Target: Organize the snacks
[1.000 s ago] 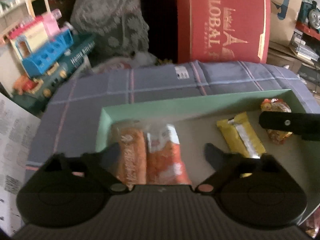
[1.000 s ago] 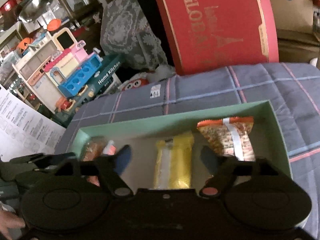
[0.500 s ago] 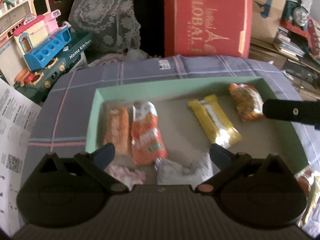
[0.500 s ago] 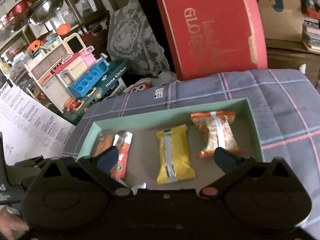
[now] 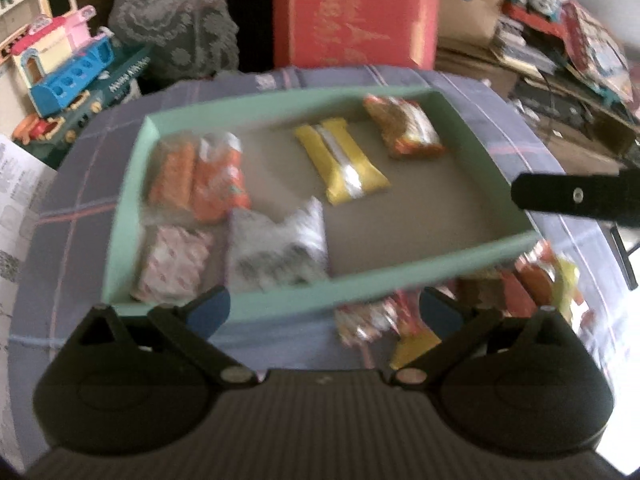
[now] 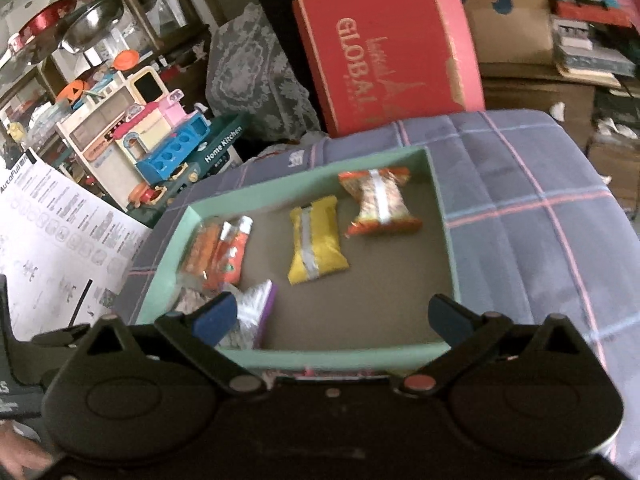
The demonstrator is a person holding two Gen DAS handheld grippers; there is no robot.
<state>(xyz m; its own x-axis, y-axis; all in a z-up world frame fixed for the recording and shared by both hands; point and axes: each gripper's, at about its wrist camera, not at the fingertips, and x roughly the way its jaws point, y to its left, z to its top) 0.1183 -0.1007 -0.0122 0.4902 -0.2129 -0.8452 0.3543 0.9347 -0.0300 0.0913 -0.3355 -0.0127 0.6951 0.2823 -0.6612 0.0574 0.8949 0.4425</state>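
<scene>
The step in hand looks like fetching another loose snack from outside the box. The left gripper [image 5: 324, 312] hangs over the near wall of the green box [image 5: 280, 302] with its jaws spread wide and nothing between them. The right gripper [image 6: 330, 318] is likewise released and empty, above the near wall of the box. To do this well, the left gripper should probably drop onto one packet in the loose pile [image 5: 460, 304] just beyond the box's near right corner, close across its narrow middle, and lift it clear of the wall before setting it in the bare right half of the floor.

Inside the box, two orange packets [image 5: 200, 176] lie side by side at the far left, a pink patterned packet [image 5: 172, 264] and a silver packet [image 5: 276, 248] near them, a yellow bar [image 5: 340, 164] in the middle, and an orange-edged packet [image 5: 404, 128] at the far right. The box sits on a plaid cloth [image 6: 520, 200].
</scene>
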